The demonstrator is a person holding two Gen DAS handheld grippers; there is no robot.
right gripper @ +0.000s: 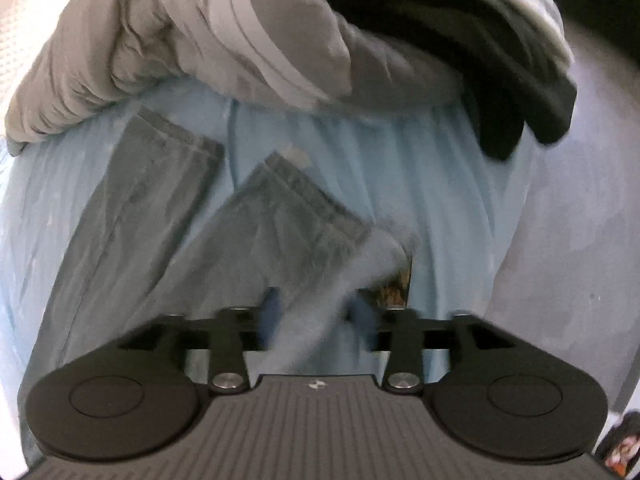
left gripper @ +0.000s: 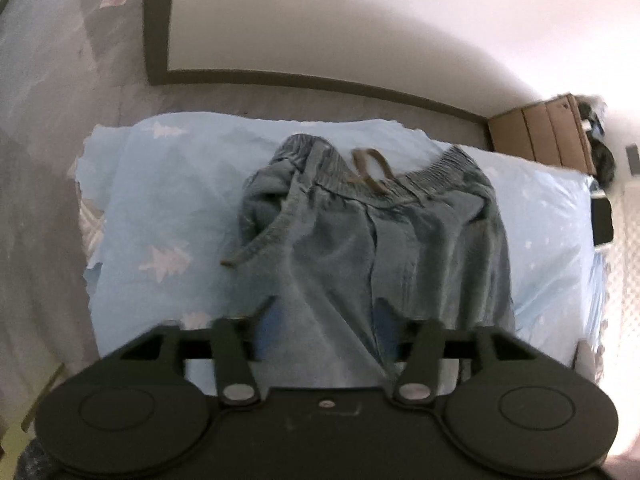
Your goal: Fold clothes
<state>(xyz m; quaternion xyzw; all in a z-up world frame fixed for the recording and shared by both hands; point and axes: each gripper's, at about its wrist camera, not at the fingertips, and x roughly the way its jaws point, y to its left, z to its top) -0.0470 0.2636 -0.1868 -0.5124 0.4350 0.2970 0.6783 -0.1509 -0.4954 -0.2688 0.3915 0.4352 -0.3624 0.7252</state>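
Left tool: jaws apart, released; blue pads flanking the denim without pressing it. Pointed steeply down over the jeans, which lie spread on the light blue bedsheet printed with white trees. Elastic waistband at the far end, brown drawstring looped across it, second drawstring end trailing off the left hip onto the sheet. Beyond the bed: grey floor, dark baseboard, cardboard boxes at far right.

Right tool: jaws likewise apart, released; a fold of pale denim between the pads, probably loose, though motion blur obscures contact. Ahead: two trouser-leg hems, separated, resting on the same sheet. Above these: a grey garment with pale stripes, heaped, partly under a black garment.
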